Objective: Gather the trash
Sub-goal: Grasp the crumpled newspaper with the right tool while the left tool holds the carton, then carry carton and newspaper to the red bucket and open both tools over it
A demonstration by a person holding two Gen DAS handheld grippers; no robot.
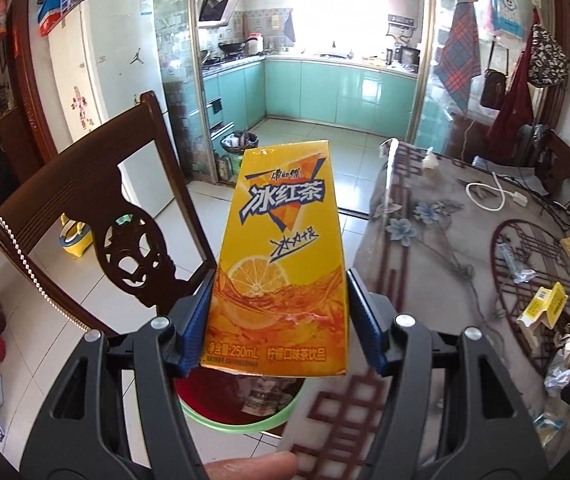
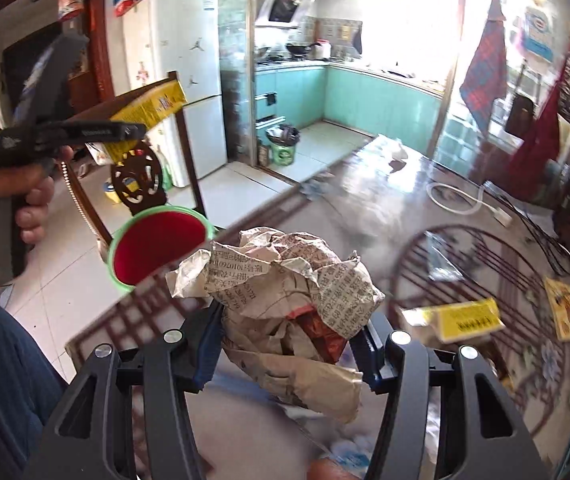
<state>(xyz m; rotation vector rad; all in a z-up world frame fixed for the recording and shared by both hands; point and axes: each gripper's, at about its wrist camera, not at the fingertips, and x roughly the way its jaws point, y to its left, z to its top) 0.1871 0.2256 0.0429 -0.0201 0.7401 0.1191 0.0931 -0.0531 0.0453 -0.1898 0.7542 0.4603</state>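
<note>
Two loads are in the air at once, and that's the story right now. The table (image 2: 365,184), big and glossy with a flowered cloth, fills the right of both views. The dark wooden chair (image 1: 97,196) stands at its left edge, and the bin (image 2: 161,248), green-rimmed with a red liner, sits on the floor between them, open-mouthed and waiting.

The right gripper (image 2: 289,344) is clamped on a crumpled wad of newspaper (image 2: 285,280), carried above the table edge, short of the bin. The left gripper (image 1: 281,320) pinches a yellow iced-tea carton (image 1: 281,248) by its lower sides, upright, with the bin's rim showing just beneath it.

Where could this go wrong? The newspaper is loose and bulging well past the pads; I'd judge a flap could catch the table edge or the wad could slip free before reaching the bin. The carton is tall, so if released tilted it may clip the rim and tumble to the tiles. Both tools head for one opening, and the chair back crowds the left approach.

On the table more trash waits: a torn yellow box (image 1: 545,308), a clear wrapper (image 1: 515,264), plus a white cable (image 1: 489,192) to steer clear of.
</note>
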